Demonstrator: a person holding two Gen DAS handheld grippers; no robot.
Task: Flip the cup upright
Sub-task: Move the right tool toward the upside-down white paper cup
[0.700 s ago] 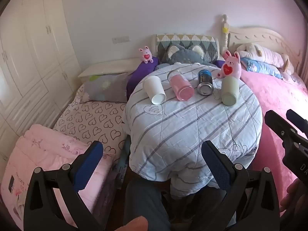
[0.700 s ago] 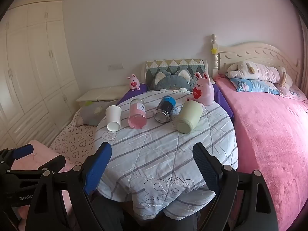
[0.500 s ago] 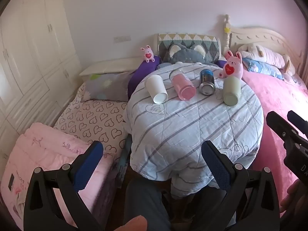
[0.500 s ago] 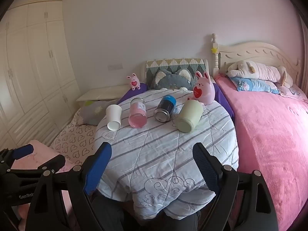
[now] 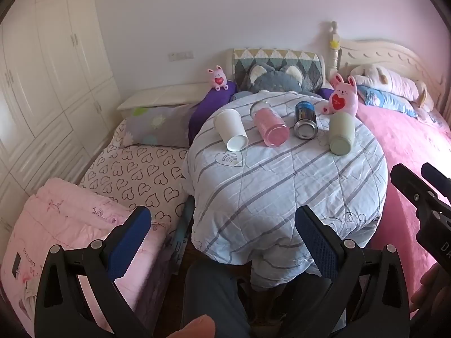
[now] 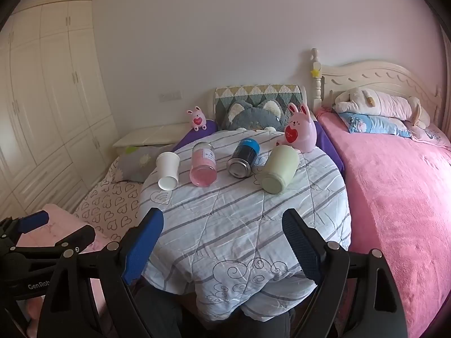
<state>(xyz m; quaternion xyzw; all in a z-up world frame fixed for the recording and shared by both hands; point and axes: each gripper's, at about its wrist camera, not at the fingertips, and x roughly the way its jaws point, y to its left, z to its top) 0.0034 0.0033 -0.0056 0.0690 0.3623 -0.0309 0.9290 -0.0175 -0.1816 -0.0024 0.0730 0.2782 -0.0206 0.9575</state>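
Several cups lie on their sides in a row on a round table (image 5: 282, 186) covered with a striped cloth: a white paper cup (image 5: 231, 133) (image 6: 168, 170), a pink glass (image 5: 270, 126) (image 6: 203, 164), a blue-labelled can (image 5: 305, 119) (image 6: 244, 158) and a pale green cup (image 5: 341, 133) (image 6: 280, 173). My left gripper (image 5: 222, 233) is open and empty, well short of the table's near edge. My right gripper (image 6: 222, 235) is open and empty, also near the front edge. Each gripper shows at the side of the other's view.
A pink rabbit toy (image 5: 342, 98) stands on the table behind the green cup. A pink bed (image 6: 400, 197) is to the right, a heart-patterned mattress (image 5: 135, 174) and folded pink quilt (image 5: 56, 225) to the left. Wardrobes (image 5: 42, 70) line the left wall.
Both views have shifted only slightly; the cups have not moved and both grippers stay open.
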